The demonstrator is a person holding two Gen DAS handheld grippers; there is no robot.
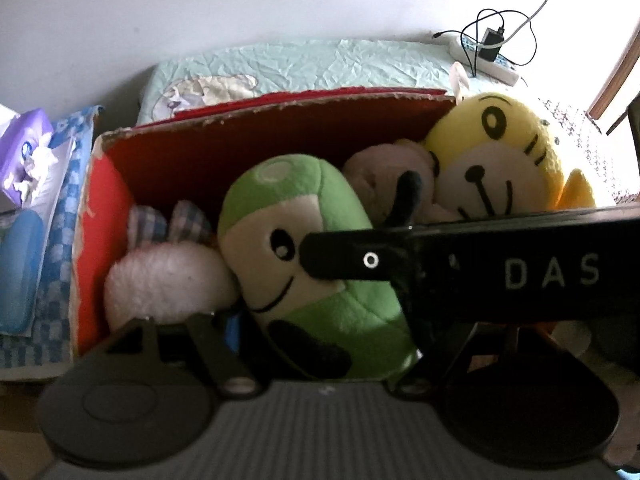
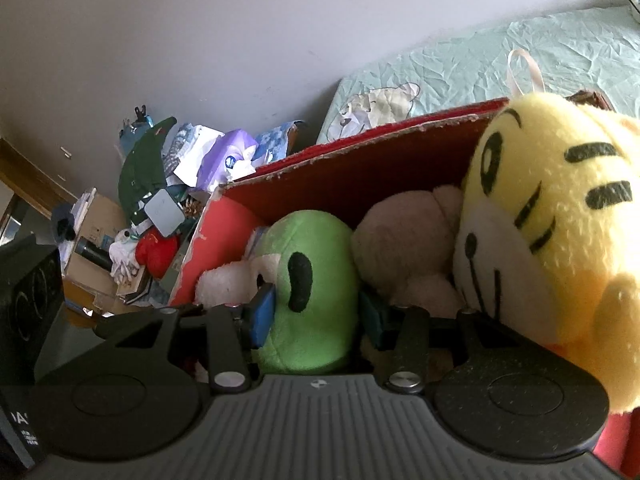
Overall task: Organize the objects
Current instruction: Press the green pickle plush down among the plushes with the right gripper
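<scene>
A red cardboard box [image 1: 280,136] [image 2: 360,168] holds several plush toys. A green plush toy [image 1: 312,240] [image 2: 316,280] lies in the middle, with a white fluffy toy [image 1: 168,280] [image 2: 224,284] to its left. To its right are a beige toy [image 1: 384,172] [image 2: 400,240] and a yellow tiger toy [image 1: 500,160] [image 2: 560,220]. My right gripper [image 2: 320,318] is shut on the green toy, both pads pressing its sides. Its black body [image 1: 520,272] crosses the left wrist view. My left gripper [image 1: 324,344] is open, the green toy's lower end between its fingers; its right finger is hidden.
The box stands in front of a bed with a mint sheet [image 1: 320,64] [image 2: 520,52]. A power strip with a charger and cables [image 1: 488,52] lies at the bed's far right. A purple tissue pack [image 1: 28,148] [image 2: 228,160] and a pile of clutter [image 2: 140,220] sit to the left.
</scene>
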